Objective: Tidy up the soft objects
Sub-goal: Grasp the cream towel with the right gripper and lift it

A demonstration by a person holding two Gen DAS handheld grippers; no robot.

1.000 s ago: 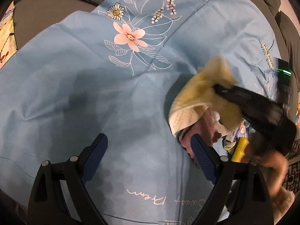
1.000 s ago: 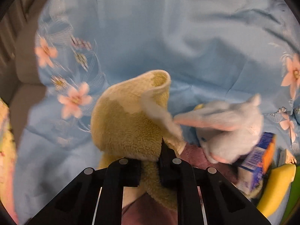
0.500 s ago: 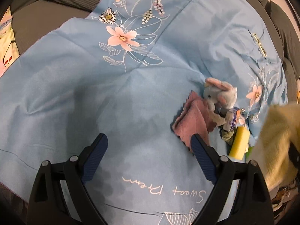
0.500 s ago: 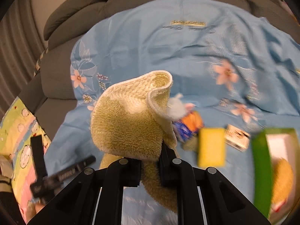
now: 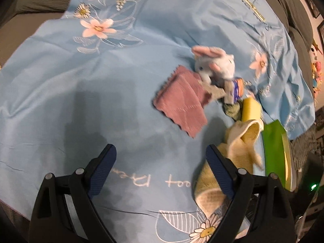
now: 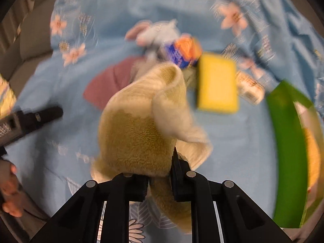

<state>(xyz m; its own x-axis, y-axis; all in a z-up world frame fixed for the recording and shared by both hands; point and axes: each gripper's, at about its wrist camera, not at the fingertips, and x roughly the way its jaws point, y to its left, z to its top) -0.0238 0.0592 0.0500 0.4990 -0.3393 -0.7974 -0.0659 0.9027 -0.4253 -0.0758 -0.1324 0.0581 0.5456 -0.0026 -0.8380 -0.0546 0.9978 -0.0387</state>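
My right gripper [image 6: 160,184] has the yellow towel [image 6: 139,129] between its jaws, and those jaws are opening now, so I judge this is the drop. The towel hangs bunched just left of the green bin [image 6: 289,156], over the blue floral sheet [image 6: 232,141], not yet above the bin's mouth; something yellowish already lies inside the bin, though blur keeps me from naming it. From the left wrist view, the towel [image 5: 239,147] sits just beside the bin [image 5: 273,147], with its lower end apparently trailing on the sheet.

My left gripper [image 5: 160,170] stands wide apart and holds nothing, poised over bare sheet well left of the bin, presumably waiting for the next soft thing. The pile lies beyond the bin's left wall: a mauve cloth [image 5: 182,105], a plush rabbit [image 5: 214,64] resting on its far edge, a yellow sponge [image 6: 216,83] nearest the bin, and a small blue-and-orange carton [image 6: 182,52] between rabbit and sponge.

A second ago the towel was clamped tight right over the rabbit and cloth; since then I have carried it across toward the bin, and half a second ago the bin was only at the frame's right edge.
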